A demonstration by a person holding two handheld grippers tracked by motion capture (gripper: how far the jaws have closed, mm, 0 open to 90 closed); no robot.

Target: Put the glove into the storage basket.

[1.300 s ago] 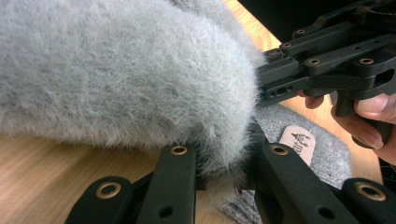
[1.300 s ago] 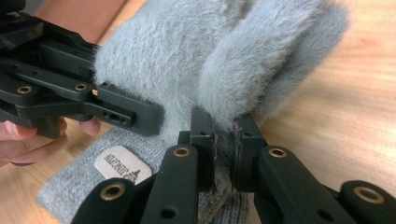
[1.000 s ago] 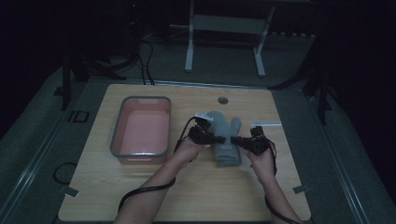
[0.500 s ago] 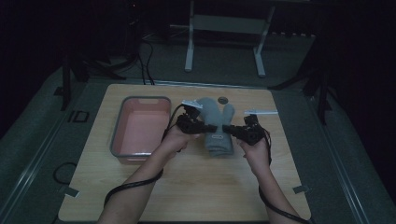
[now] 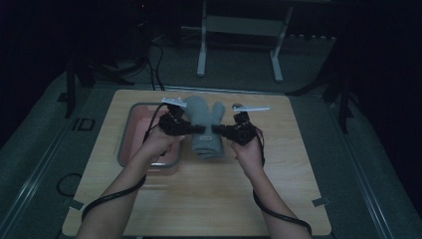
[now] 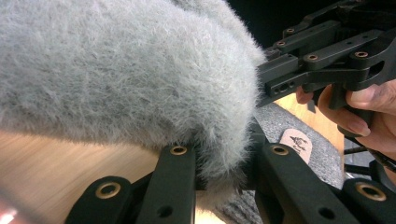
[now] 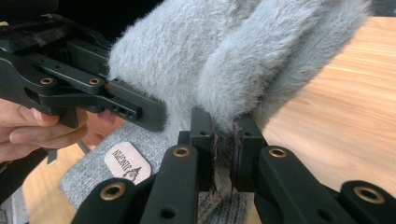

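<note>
A grey fleecy mitten (image 5: 203,113) lies across the middle of the wooden table (image 5: 298,199), with its thumb and finger end pointing away from me. My left gripper (image 5: 200,129) pinches its left edge, and the fleece (image 6: 140,70) bulges over the jaws in the left gripper view. My right gripper (image 5: 217,131) pinches the right edge, its jaws shut on a fold of the fleece (image 7: 243,60). The two grippers face each other, almost tip to tip. Below them shows a grey knit part with a pale label (image 7: 127,163).
A pink tray (image 5: 124,144) with a grey rim sits just left of the mitten, under my left hand. Cables trail from both grippers along the forearms. A metal stand (image 5: 201,45) rises beyond the far table edge.
Both grippers have carried the mitten away from me and to the left, from the table's middle right to beside the pink tray.
</note>
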